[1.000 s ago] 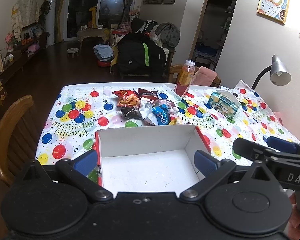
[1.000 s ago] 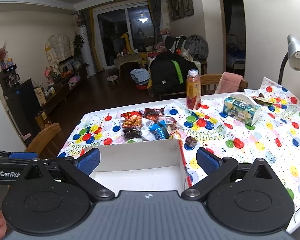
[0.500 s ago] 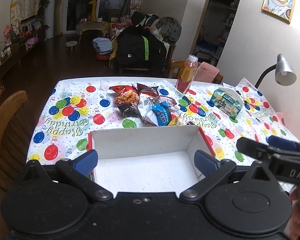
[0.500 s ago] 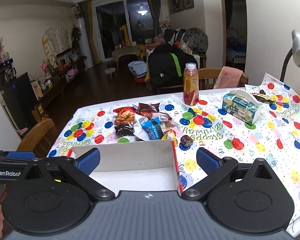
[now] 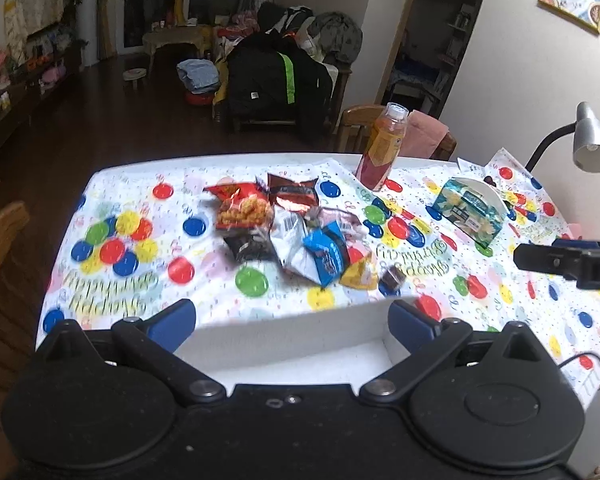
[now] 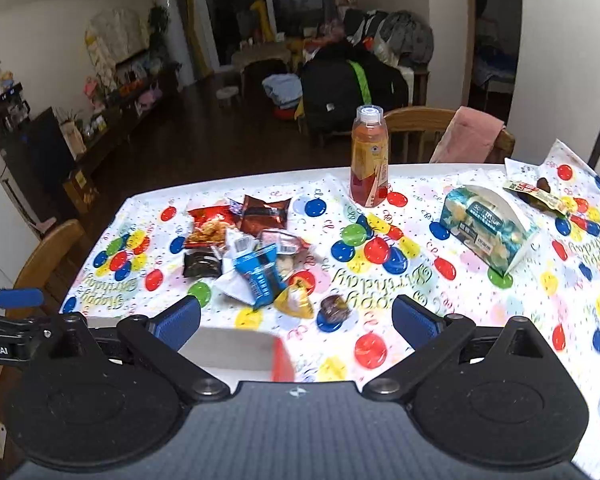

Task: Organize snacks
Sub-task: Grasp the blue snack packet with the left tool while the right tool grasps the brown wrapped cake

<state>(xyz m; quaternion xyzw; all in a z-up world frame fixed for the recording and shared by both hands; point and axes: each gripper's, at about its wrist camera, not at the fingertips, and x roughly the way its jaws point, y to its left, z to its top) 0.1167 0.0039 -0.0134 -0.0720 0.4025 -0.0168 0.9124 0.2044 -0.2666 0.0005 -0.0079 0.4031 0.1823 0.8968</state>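
Left hand-held gripper (image 5: pixel 292 318) is hovering with its blue fingers spread wide, gripping nothing, sitting over the near wall of the white box (image 5: pixel 300 320) at the front edge of the surface (image 5: pixel 120 300). Right hand-held gripper (image 6: pixel 296 320) is likewise gaping wide and empty, hanging just right of the box's red-edged corner (image 6: pixel 282 360). Snack pile (image 5: pixel 292 232) is lying in the middle of the balloon-print tablecloth beyond the box, not touching it: an orange-red chip bag (image 5: pixel 242 208), a dark red packet (image 5: pixel 294 196) next to it, a black packet (image 5: pixel 248 246), a blue-and-white packet (image 5: pixel 324 254), a yellow wrapper (image 5: pixel 360 276). A small dark round candy (image 6: pixel 334 307) is sitting just right of the yellow wrapper, apart from the pile. An orange juice bottle (image 6: pixel 369 156) is standing upright near the far edge. A tissue box (image 6: pixel 486 232) is resting well right of the pile, and a small wrapper (image 6: pixel 534 192) is lying beyond it near the far right corner. A wooden chair (image 5: pixel 0 280) is standing at the left side.
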